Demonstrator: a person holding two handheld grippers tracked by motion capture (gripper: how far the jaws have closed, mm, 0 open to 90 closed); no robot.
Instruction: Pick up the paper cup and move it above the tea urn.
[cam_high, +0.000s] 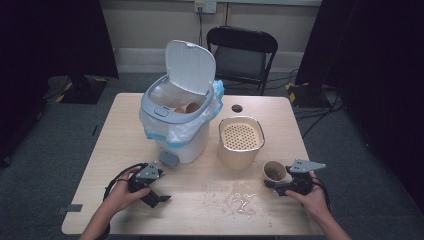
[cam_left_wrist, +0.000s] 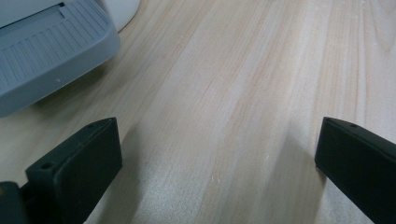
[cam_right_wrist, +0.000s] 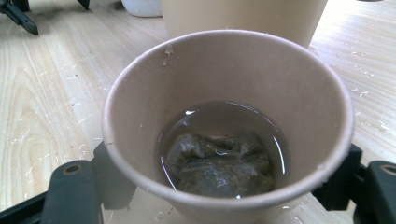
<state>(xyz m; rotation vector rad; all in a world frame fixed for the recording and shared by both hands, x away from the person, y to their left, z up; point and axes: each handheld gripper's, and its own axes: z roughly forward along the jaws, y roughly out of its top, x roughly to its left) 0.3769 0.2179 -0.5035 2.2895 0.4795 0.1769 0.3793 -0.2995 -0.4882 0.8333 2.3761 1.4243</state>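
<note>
Nearest the lens in the right gripper view, a brown paper cup (cam_right_wrist: 227, 126) is seen between the two black jaws of the right gripper (cam_right_wrist: 224, 186); a shallow pool of liquid and a soaked tea bag (cam_right_wrist: 219, 163) are held in its bottom. The jaws are set at either flank of the cup wall, about cup-wide; whether the pads already press on it cannot be told. In the high view the cup (cam_high: 274, 171) is shown upright near the table's right front, just ahead of the right gripper (cam_high: 287, 186) and immediately beside the beige strainer container (cam_high: 241, 141). The cup's long axis is vertical, and the jaws are presented level, across that axis. The left gripper (cam_high: 156, 196) is rested well apart at the left front, its jaws spread wide over bare wood (cam_left_wrist: 224, 93) with nothing between them, beside the grey pedal (cam_left_wrist: 46, 51) of the lidded bin (cam_high: 180, 112). The right hand is judged the nearer, so the grasp is expected to be completed there.
</note>
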